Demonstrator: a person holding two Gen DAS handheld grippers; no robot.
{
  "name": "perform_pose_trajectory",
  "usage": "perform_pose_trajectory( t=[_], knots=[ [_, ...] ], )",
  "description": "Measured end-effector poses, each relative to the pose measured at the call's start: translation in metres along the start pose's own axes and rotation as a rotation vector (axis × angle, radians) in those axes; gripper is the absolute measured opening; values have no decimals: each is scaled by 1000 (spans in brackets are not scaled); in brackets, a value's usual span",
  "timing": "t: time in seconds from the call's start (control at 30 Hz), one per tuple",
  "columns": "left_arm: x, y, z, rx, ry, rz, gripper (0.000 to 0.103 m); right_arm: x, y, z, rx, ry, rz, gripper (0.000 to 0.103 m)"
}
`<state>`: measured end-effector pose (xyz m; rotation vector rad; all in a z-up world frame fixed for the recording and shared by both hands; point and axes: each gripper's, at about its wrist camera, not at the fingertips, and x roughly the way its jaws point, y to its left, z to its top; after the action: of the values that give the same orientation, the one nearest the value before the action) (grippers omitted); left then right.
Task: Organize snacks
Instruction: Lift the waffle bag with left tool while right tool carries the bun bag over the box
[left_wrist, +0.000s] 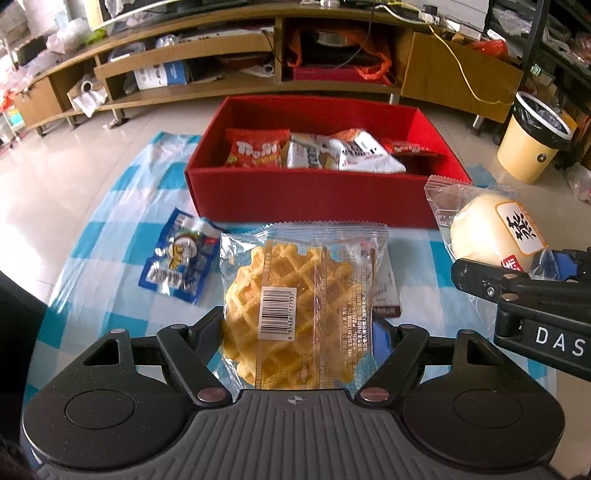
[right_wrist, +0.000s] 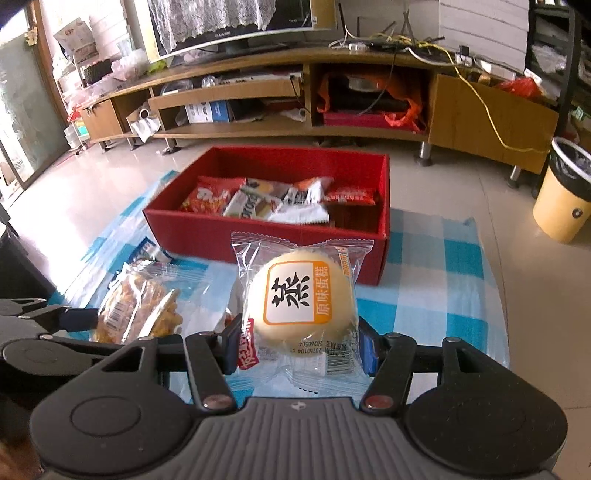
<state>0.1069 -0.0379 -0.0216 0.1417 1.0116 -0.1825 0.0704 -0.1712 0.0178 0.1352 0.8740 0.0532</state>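
My left gripper (left_wrist: 299, 332) is shut on a clear packet holding a yellow waffle (left_wrist: 291, 295), raised above the blue-checked cloth (left_wrist: 110, 206). My right gripper (right_wrist: 299, 339) is shut on a clear packet with a round pale steamed cake (right_wrist: 301, 299); that cake (left_wrist: 495, 232) and the right gripper (left_wrist: 517, 273) also show at the right of the left wrist view. The waffle packet (right_wrist: 136, 310) appears at the left of the right wrist view. Ahead stands a red box (left_wrist: 317, 195) (right_wrist: 266, 236) with several snack packets inside. A blue snack packet (left_wrist: 181, 258) lies on the cloth left of the waffle.
A low wooden TV cabinet (right_wrist: 295, 96) with cluttered shelves runs along the back. A yellow waste bin (left_wrist: 532, 140) (right_wrist: 565, 188) with a black liner stands at the right on the tiled floor. A small brown-edged packet (left_wrist: 388, 291) lies under the waffle's right side.
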Motion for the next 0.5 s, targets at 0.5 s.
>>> perform_pose_trajectory(
  t=[0.5],
  knots=[
    [-3, 1, 16, -11, -43, 15, 81, 1, -2, 9, -1, -27, -5, 56]
  ],
)
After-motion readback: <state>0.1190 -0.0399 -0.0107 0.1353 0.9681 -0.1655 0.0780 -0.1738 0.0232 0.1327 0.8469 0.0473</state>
